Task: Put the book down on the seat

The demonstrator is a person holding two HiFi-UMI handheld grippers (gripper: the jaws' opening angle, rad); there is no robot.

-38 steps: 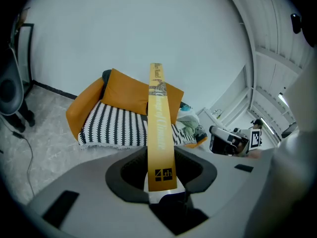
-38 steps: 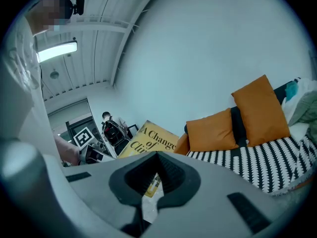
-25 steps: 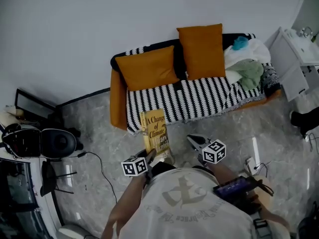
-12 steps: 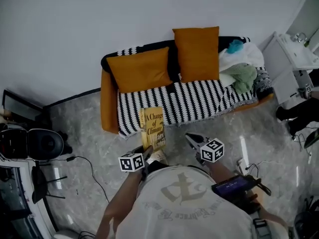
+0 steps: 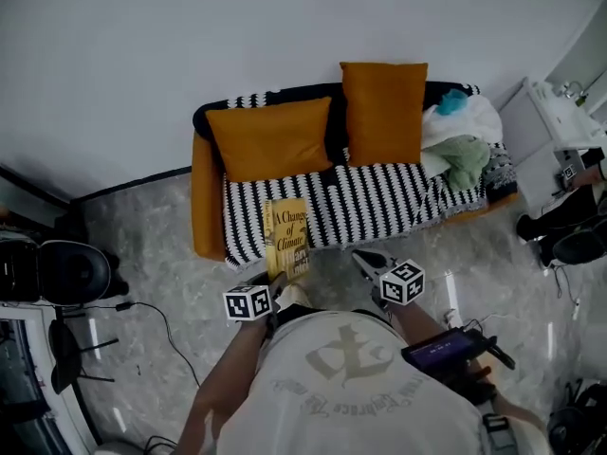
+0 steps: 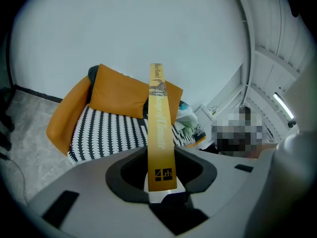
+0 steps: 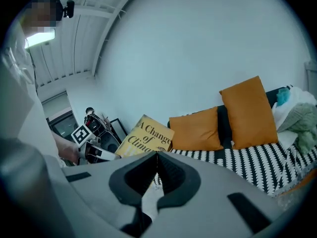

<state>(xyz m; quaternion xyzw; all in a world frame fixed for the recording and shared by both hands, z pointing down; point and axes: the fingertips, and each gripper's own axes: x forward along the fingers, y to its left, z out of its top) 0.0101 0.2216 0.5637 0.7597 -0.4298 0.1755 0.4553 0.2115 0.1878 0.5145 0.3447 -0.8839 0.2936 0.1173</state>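
Yellow book [image 5: 287, 238], clamped in the left gripper's [image 5: 281, 288] fingers, has advanced and now reaches the striped sofa seat's [image 5: 379, 202] front edge. The right gripper's [image 5: 366, 260] fingers are pressed together, empty. Lowering seems next.

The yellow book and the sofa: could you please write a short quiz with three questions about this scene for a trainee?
1. True or false: the yellow paperback book already lies flat on the black-and-white striped sofa seat.
2. What is between the jaws of the left gripper? A. an orange cushion. B. the yellow paperback book. C. nothing.
3. Fill in: ____ orange square cushions lean against the back of the sofa.

Key:
1. False. The book is held upright in the air near the seat's front edge.
2. B. The gripper is closed on the book's lower end.
3. Two.
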